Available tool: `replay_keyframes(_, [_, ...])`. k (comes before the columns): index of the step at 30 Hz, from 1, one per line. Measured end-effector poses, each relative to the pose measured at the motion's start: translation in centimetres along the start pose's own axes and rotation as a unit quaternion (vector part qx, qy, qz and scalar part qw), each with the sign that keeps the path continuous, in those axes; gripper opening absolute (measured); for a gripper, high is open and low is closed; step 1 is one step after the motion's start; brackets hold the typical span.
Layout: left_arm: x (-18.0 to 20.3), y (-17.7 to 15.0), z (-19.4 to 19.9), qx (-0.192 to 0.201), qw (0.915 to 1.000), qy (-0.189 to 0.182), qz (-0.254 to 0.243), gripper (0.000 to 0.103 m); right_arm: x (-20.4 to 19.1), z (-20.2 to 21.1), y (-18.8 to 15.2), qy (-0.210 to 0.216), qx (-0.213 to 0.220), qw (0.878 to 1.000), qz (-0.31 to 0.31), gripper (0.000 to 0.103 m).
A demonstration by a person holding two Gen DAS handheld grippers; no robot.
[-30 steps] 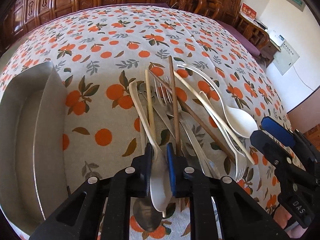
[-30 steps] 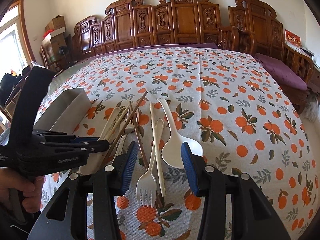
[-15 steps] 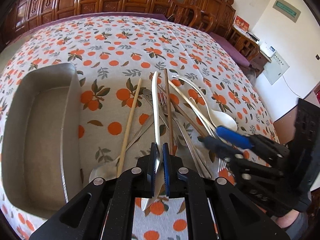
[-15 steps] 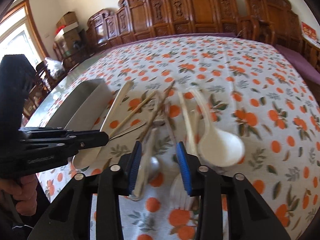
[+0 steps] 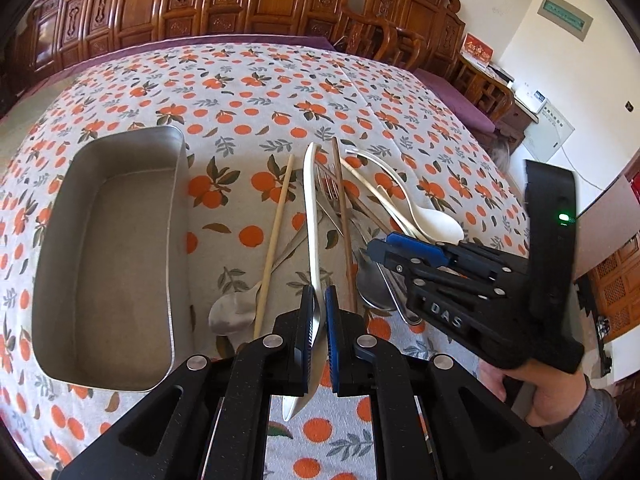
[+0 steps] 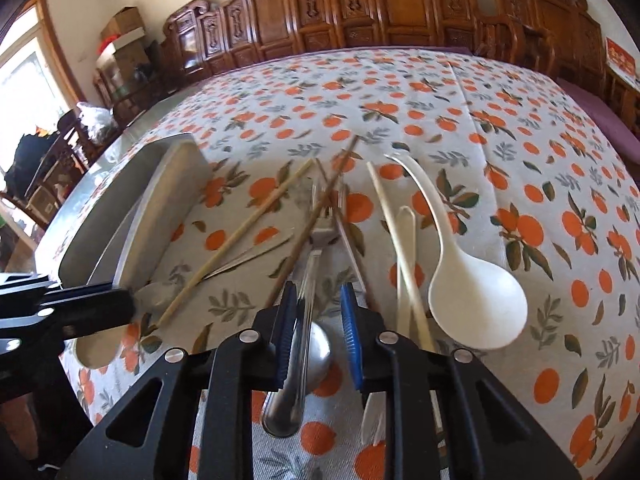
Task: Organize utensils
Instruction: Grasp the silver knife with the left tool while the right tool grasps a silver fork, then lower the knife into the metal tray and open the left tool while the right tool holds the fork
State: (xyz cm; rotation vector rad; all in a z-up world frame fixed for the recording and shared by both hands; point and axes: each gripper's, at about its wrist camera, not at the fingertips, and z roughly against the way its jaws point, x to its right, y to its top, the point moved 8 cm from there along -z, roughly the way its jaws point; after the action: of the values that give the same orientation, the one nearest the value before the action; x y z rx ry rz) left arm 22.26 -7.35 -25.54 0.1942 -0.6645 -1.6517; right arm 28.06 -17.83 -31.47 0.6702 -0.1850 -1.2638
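My left gripper is shut on a white plastic spoon and holds it above the table, handle pointing away. A pile of utensils lies on the orange-patterned cloth: a pale chopstick, a brown chopstick, a metal spoon, a metal fork and a big white spoon. My right gripper is open over the pile, its jaws either side of metal handles. It also shows in the left wrist view. An empty metal tray sits to the left.
Carved wooden chairs line the far side of the table. A white plastic fork handle and a cream chopstick lie beside the big white spoon. The tray also shows in the right wrist view.
My left gripper has closed on the white spoon and lifted it up and back. My right gripper has shifted left from the white fork and spoon to the metal utensils.
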Motion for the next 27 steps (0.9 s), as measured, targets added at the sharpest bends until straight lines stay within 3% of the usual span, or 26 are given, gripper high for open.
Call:
replay_keyframes(11, [-0.2,0.0,1.0,0.008,0.9999,0.001,-0.007,0.005,0.4,-2.0,1.3,-0.017,-0.002,1.000,0.003,0.024])
replay_keyframes(17, [-0.5,-0.1,1.2,0.008,0.9999,0.002,-0.007,0.005,-0.2,-2.9,2.2,-0.044,-0.001,0.998,0.038,0.023])
replay_keyframes(22, [-0.5,-0.2,1.1,0.006,0.9999,0.005,-0.007,0.005,-0.3,-3.1,2.3,-0.061,-0.009,0.997,0.056,0.009])
replay_keyframes(27, [-0.4,-0.1,1.1,0.007,0.9999,0.007,-0.009,0.005,-0.5,-2.7,2.5,-0.040,-0.017,0.997,0.056,0.008])
